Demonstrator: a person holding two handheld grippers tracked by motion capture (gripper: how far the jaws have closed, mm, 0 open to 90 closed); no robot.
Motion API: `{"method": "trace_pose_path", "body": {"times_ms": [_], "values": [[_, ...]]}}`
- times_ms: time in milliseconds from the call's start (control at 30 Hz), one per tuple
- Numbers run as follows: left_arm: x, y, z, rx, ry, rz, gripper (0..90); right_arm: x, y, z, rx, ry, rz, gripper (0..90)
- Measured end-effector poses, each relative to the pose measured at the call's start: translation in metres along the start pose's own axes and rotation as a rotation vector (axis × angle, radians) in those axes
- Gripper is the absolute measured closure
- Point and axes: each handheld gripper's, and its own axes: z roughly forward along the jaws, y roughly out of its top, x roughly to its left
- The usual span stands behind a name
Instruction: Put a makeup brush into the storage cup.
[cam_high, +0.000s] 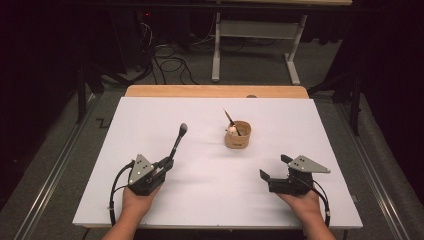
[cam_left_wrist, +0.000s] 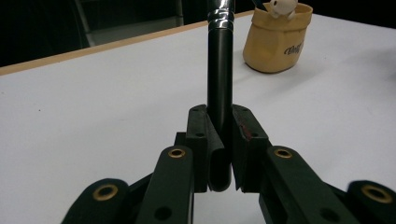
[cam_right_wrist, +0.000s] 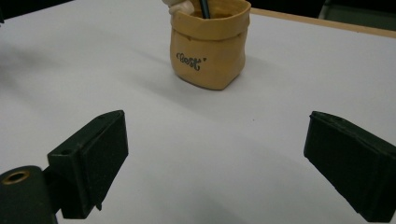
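1. the left tongs (cam_high: 169, 162) are clamped on the black handle of a makeup brush (cam_high: 178, 141), whose bristle head points toward 1 o'clock in the high view, lifted off the white counter (cam_high: 150, 120).
2. the brush sits at about 8 o'clock from the tan pouch-shaped holder (cam_high: 238, 135), well apart from it.
3. the holder stands upright near the middle of the counter; a dark brush (cam_high: 230, 120) and a small white figure (cam_high: 232, 131) already stick out of it.
4. the right tongs (cam_high: 275, 167) are spread apart and hold nothing, resting at about 4 o'clock from the holder.
5. step in hand, as i judge it: carrying the brush to the holder. next it likely calls for swinging the brush toward 2 o'clock, tipping it upright over the mouth and letting go.
6. the holder carries dark script lettering (cam_right_wrist: 191, 61); it is too stylised to read with certainty.
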Motion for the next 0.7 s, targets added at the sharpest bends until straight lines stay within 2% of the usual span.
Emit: {"method": "trace_pose_path", "body": {"times_ms": [67, 167, 367, 500, 667, 700], "values": [[0.0, 0.001, -0.001, -0.015, -0.012, -0.024, 78.9, 0.001, 0.0, 0.0, -0.017, 0.011, 0.004, 7.4], [0.0, 0.001, -0.001, -0.022, -0.025, -0.036, 78.9, 0.002, 0.001, 0.0, -0.035, 0.026, 0.005, 7.6], [-0.001, 0.001, 0.002, -0.027, -0.031, -0.034, 78.9, 0.004, 0.002, 0.001, -0.068, 0.026, 0.013, 7.6], [0.0, 0.001, 0.002, -0.031, -0.035, -0.037, 78.9, 0.004, 0.003, 0.004, -0.065, 0.025, 0.007, 7.5], [-0.001, 0.0, 0.003, -0.027, -0.047, -0.04, 78.9, 0.007, 0.009, 0.005, -0.083, 0.043, 0.018, 7.9], [0.0, 0.0, 0.004, -0.033, -0.045, -0.027, 78.9, 0.007, 0.011, 0.005, -0.086, 0.051, 0.013, 8.8]]}}
